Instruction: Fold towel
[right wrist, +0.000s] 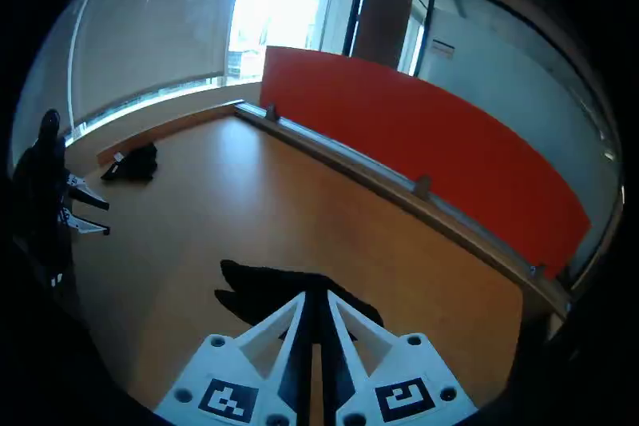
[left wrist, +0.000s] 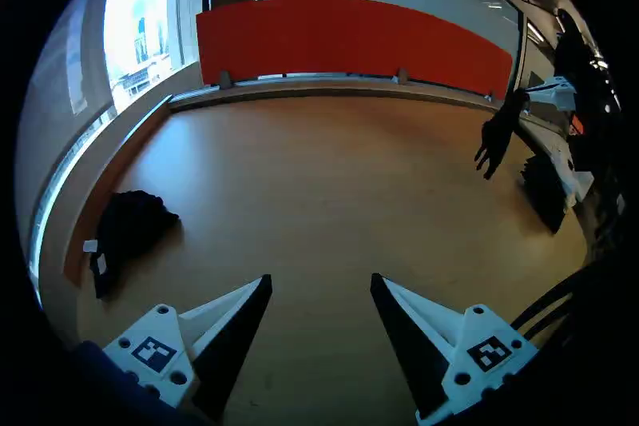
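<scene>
Towel (right wrist: pixel 255 290): dark, small, crumpled. It sat at the tips of your right gripper (right wrist: pixel 317 298), in front of the orange divider (right wrist: pixel 447 146). In the left gripper view the same towel (left wrist: pixel 495 138) hung limp from the right gripper (left wrist: pixel 551 94), apparently off the wooden surface (left wrist: pixel 319 170), at its far right side.

Progress: no fold was visible. The cloth showed no flat layer, no straight edge and no matched corners. Judged as an early stage: the towel was picked up, with spreading and all folding left to do.

Right fingers: pressed almost together, only a thin dark slit between them, pinching a part of the towel.

Left gripper (left wrist: pixel 319 282): fingers spread wide, nothing between them, bare surface beneath. You held it well apart from the towel. In the right gripper view the left gripper (right wrist: pixel 106 216) showed at the far left edge, its fingers also parted.

Other: a black bundle (left wrist: pixel 128 230) with a white tag lay near the left corner of the surface, by the window (left wrist: pixel 144 34). I could not tell what it was.
</scene>
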`<state>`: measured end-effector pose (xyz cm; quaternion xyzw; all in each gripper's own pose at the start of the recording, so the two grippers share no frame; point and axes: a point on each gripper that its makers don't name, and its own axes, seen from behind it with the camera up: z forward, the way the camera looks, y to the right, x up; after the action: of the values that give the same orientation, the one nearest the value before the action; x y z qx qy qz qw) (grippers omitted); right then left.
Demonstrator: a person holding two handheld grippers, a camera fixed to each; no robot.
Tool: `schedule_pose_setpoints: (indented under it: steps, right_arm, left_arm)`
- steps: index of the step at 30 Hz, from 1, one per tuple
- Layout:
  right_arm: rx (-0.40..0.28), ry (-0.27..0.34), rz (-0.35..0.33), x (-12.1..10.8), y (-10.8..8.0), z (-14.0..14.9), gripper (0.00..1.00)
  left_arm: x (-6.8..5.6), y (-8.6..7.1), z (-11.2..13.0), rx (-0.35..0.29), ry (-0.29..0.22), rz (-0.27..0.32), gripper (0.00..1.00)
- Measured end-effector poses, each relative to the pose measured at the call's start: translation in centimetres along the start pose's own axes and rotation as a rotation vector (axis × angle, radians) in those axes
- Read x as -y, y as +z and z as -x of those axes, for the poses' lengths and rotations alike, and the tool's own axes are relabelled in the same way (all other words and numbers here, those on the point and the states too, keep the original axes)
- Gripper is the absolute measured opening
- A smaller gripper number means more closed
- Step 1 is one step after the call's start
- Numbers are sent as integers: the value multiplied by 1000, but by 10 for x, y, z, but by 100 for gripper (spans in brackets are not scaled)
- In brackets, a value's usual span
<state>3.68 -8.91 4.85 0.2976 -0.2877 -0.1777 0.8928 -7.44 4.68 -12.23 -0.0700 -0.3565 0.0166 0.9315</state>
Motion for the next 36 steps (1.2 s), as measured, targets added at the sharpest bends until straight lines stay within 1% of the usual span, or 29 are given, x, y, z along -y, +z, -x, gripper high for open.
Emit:
schedule_pose_setpoints:
  steps: [7, 14, 20, 36]
  right_arm:
    - [19, 12, 51, -37, -18, 14, 4]
    - [30, 36, 96, -69, -32, 27, 4]
    - [39, 51, 127, -93, -41, 35, 4]
    - [76, 65, 201, -154, -61, 59, 4]
  left_arm:
    - [0, -2, 2, 4, -1, -7, 92]
    - [-2, -3, 1, 5, 3, -11, 92]
    - [-5, -3, 1, 8, 7, -11, 92]
    - [-12, -3, 0, 16, 21, -20, 92]
